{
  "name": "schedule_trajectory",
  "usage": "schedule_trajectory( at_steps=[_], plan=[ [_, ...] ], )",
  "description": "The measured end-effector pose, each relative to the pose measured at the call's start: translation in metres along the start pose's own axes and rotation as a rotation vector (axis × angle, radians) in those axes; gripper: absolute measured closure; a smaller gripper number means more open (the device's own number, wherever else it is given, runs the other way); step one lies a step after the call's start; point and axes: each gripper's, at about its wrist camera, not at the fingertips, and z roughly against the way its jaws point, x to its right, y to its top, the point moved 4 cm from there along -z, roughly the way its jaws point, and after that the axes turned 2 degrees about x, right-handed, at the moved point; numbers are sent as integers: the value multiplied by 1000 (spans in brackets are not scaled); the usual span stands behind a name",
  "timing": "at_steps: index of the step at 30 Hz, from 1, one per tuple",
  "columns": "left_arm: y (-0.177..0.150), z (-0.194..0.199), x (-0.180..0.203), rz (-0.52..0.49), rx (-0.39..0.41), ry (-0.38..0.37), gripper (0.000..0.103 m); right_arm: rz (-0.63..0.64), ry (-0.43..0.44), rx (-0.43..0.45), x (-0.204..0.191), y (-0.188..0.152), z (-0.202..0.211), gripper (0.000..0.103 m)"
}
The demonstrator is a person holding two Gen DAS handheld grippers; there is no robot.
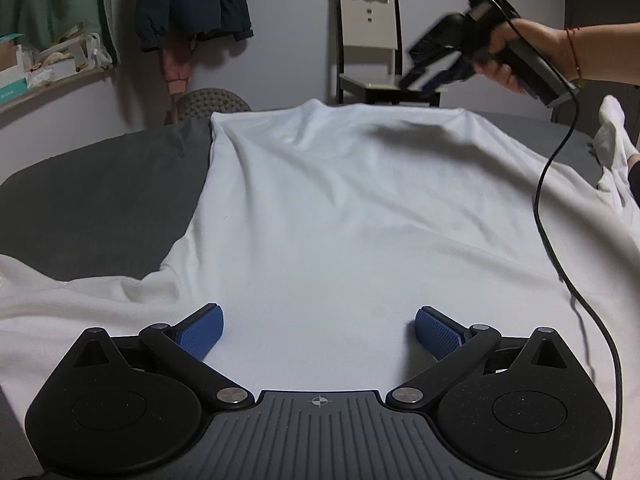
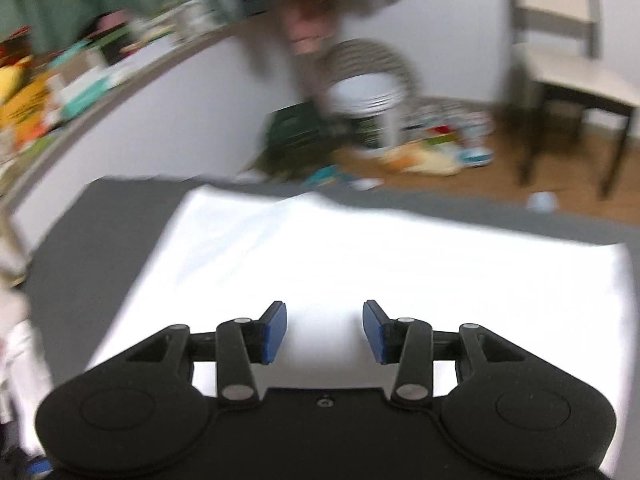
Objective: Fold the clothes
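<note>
In the left wrist view, the left gripper [image 1: 319, 330] fills the bottom of the frame with its blue-padded fingers [image 1: 202, 332] spread wide and nothing between them. They hover low over a white cotton T-shirt [image 1: 340, 208], which lies spread flat with soft creases across the middle of the frame on a dark grey bed sheet [image 1: 100, 196]. One sleeve trails off toward the lower left. At the upper right, a person's hand [image 1: 532, 56] holds the right gripper [image 1: 420, 76] in the air above the shirt's far edge; it is motion-blurred, and its black cable [image 1: 560, 240] drops down the right side. A pale wooden chair [image 1: 370, 40] stands against the wall at the upper centre.

In the right wrist view, heavily blurred, the right gripper [image 2: 325, 330] sits at the bottom with its fingers apart and empty. The white shirt [image 2: 360, 256] fills the centre of the frame, overexposed, on the grey sheet [image 2: 100, 232]. The chair [image 2: 568, 64] is at the upper right, and a cluttered wooden floor [image 2: 480, 168] lies beyond the bed.
</note>
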Motion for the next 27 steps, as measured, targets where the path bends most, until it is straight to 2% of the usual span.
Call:
schedule_trajectory(
  at_steps=[2,6,8,10,11,13,14,15,17,20,22,24,25,26,27],
  plan=[
    [-2,4,-9,24,-22,4,1,35,75,-22,-36,-9,-14,61],
    [-6,9,-26,70,-67,21,1,118,85,-81,-80,-8,-47,60],
    [-6,10,-28,68,-78,11,1,148,-47,-96,-78,1,-65,58],
    [-6,10,-28,61,-88,7,1,155,-178,-88,-60,14,-75,57],
    [-6,9,-27,59,-91,6,1,134,-218,-78,-48,21,-77,57],
    [-5,9,-28,60,-95,-1,1,66,-353,-60,-17,31,-71,50],
    [-5,10,-28,60,-96,-6,1,31,-424,-50,0,35,-66,49],
    [-5,11,-29,59,-91,-10,1,1,-458,-40,12,36,-59,50],
    [-5,14,-29,59,-91,-5,1,-66,-388,-23,24,31,-39,50],
    [-2,20,-33,77,-77,26,1,-89,-110,-51,8,4,-10,48],
    [0,25,-38,128,-66,8,1,-64,12,-90,-7,-22,6,44],
    [0,29,-44,188,-61,-18,1,26,29,-145,-14,-51,14,44],
    [-2,30,-45,219,-62,-31,1,58,-16,-159,-6,-61,16,47],
    [-5,30,-47,237,-67,-36,1,58,-45,-137,8,-67,23,51],
    [-8,29,-47,242,-74,-34,1,51,-67,-105,23,-71,31,49]
  ],
)
